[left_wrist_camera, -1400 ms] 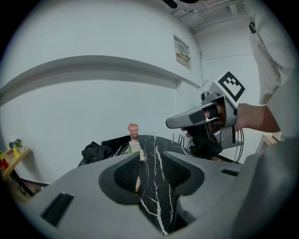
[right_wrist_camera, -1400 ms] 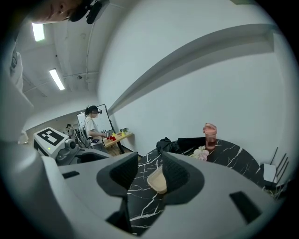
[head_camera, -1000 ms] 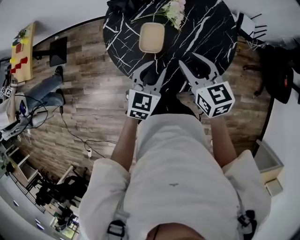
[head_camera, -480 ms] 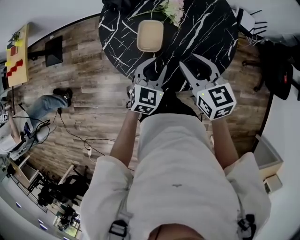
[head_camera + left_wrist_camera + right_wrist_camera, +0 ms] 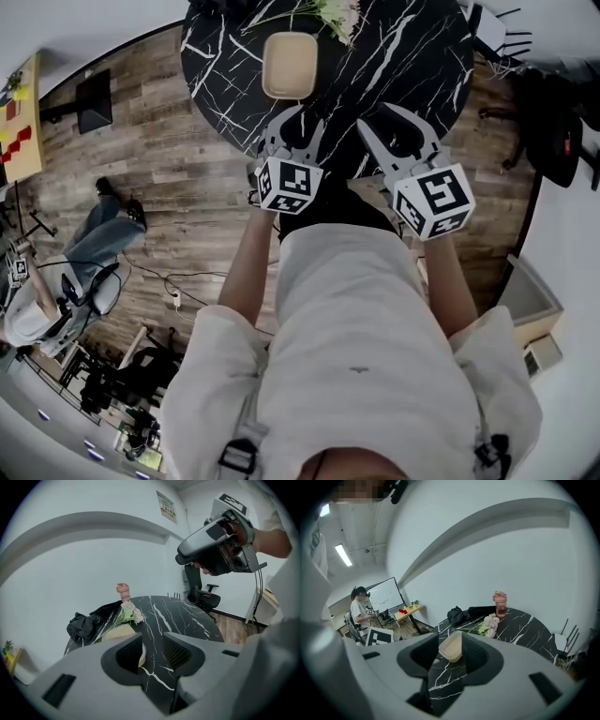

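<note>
We hold the left tool (image 5: 300, 120) and right tool (image 5: 380, 118) side by side, jaws apart and empty, the beige tray (image 5: 290, 65) lying on the bench (image 5: 417, 56) ahead of them.

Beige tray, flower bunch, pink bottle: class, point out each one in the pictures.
beige tray (image 5: 290, 65), head view, middle of its inside.
flower bunch (image 5: 492, 624), right gripper view, on the pale blooms.
pink bottle (image 5: 500, 605), right gripper view, on its body.

White walls (image 5: 70, 573) enclose a wood-plank floor (image 5: 159, 187); a round black marble table (image 5: 422, 47) stands at twelve o'clock, strip lights (image 5: 343, 555) overhead.
</note>
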### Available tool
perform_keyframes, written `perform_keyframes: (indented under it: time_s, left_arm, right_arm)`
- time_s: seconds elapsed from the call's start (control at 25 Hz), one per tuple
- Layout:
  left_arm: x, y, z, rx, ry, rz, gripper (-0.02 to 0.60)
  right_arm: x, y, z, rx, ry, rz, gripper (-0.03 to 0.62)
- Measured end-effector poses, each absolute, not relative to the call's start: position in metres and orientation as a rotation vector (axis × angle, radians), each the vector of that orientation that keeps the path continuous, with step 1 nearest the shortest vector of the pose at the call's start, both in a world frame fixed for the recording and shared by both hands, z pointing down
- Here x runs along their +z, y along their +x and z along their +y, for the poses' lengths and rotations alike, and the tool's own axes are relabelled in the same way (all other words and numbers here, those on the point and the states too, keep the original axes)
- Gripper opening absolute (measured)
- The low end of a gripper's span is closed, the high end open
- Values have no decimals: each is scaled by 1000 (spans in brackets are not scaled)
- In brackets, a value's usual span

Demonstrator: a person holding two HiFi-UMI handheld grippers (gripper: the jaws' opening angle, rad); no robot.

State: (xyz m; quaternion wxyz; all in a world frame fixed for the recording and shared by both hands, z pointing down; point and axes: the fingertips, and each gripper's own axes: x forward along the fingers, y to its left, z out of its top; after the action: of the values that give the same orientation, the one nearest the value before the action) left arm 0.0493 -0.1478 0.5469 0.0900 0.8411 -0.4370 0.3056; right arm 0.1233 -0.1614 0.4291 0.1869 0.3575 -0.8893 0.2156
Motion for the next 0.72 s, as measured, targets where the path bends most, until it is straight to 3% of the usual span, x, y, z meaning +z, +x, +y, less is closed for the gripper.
perform_keyframes:
  time_s: [0.72]
  left_arm:
    - [618,35,-171,1227,2499,-1282,117]
  right_arm:
    - [447,132,-168,668,1037,-2425,151]
